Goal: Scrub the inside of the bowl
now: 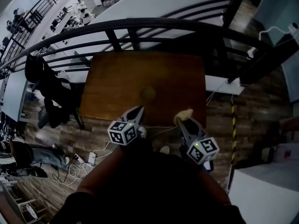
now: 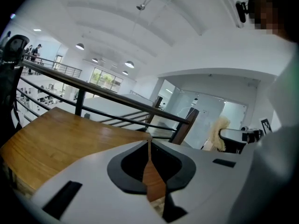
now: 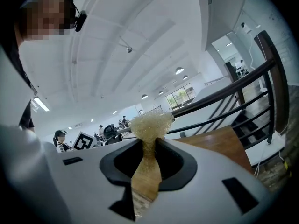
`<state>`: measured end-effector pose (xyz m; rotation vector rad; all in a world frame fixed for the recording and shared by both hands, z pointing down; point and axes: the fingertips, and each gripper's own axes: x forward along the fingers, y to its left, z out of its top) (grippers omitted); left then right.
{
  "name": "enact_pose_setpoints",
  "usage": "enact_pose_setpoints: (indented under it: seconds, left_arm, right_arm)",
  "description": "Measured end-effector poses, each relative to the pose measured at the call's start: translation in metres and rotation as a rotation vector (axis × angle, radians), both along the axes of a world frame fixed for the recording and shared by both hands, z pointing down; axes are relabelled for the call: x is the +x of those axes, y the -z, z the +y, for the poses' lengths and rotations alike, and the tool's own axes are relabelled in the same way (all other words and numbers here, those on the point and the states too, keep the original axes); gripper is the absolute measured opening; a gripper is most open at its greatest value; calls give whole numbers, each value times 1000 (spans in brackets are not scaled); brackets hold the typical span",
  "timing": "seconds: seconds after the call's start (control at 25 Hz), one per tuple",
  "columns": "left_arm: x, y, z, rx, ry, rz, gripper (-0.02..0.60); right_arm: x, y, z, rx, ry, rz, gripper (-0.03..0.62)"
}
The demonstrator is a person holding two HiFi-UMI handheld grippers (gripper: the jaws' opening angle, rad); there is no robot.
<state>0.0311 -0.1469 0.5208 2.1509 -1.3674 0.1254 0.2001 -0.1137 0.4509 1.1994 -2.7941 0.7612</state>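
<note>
On the brown wooden table [image 1: 117,83] lies a small round olive-brown shape [image 1: 147,93], too dim to tell its form. Both grippers hang over the table's near edge, short of that shape. My left gripper [image 1: 138,110] points at the table; its fingertips meet in the left gripper view [image 2: 149,139] with nothing between them. My right gripper [image 1: 183,120] is shut on a pale yellow mesh scrubber [image 3: 150,124], which bulges out past the tips. That scrubber [image 1: 184,115] also shows in the head view and in the left gripper view [image 2: 218,132].
A black metal railing [image 1: 140,27] curves behind the table. Dark clothing [image 1: 46,90] hangs at the table's left. Cables and a power strip [image 1: 88,160] lie on the wood floor to the left. Yellow-black tape [image 1: 233,125] marks the floor to the right.
</note>
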Motion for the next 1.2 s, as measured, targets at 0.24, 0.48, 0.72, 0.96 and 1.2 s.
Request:
enact_pose_setpoints:
  seconds: [0.24, 0.48, 0.72, 0.96, 1.2]
  left_arm:
    - [-27, -24, -37, -58, -26, -17, 43]
    - [-56, -50, -75, -119, -86, -26, 100]
    - [-87, -83, -103, -193, -175, -30, 150]
    - [-97, -131, -120, -274, -306, -60, 187]
    - [-97, -193, -134, -406, -346, -56, 195]
  right_arm:
    - [-23, -2, -35, -15, -34, 13, 91]
    - [-52, -11, -75, -34, -89, 26, 91]
    - [-95, -16, -116, -30, -108, 87, 91]
    - [-138, -32, -147, -5, -80, 197, 91]
    - [-152, -85, -161, -99, -57, 272, 91]
